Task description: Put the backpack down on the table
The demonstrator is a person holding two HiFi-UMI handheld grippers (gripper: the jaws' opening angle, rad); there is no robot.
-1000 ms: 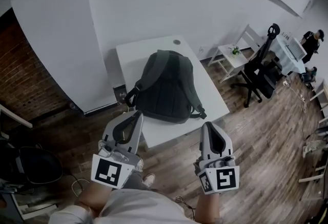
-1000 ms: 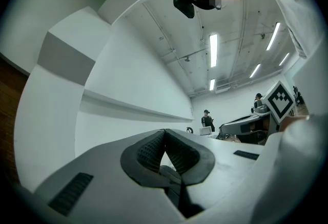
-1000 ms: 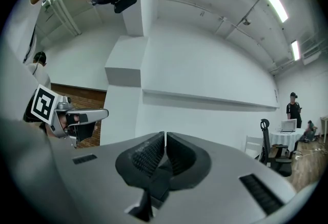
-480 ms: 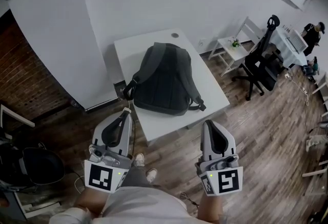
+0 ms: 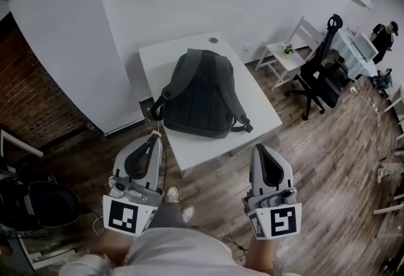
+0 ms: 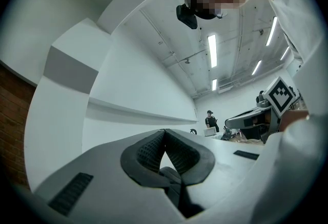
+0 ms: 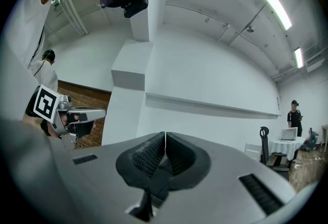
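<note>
A dark grey backpack [image 5: 201,94] lies flat on the white table [image 5: 265,120], its straps hanging toward the near and left edges. Both grippers hang well short of the table, over the wooden floor. My left gripper [image 5: 155,136] is shut and holds nothing; in the left gripper view its pads [image 6: 164,133] meet with only the white wall behind them. My right gripper [image 5: 260,149] is shut and empty as well, its pads [image 7: 165,136] pressed together in the right gripper view. Neither gripper touches the backpack.
A black office chair [image 5: 319,85] and a small white side table [image 5: 287,61] stand to the right of the table. A person [image 5: 382,41] stands at a desk at the far right. A white wall backs the table; brick wall [image 5: 28,104] at left.
Both grippers have drawn back a little from the table toward me, the left one dropping lower in the head view. The backpack stays put on the table.
</note>
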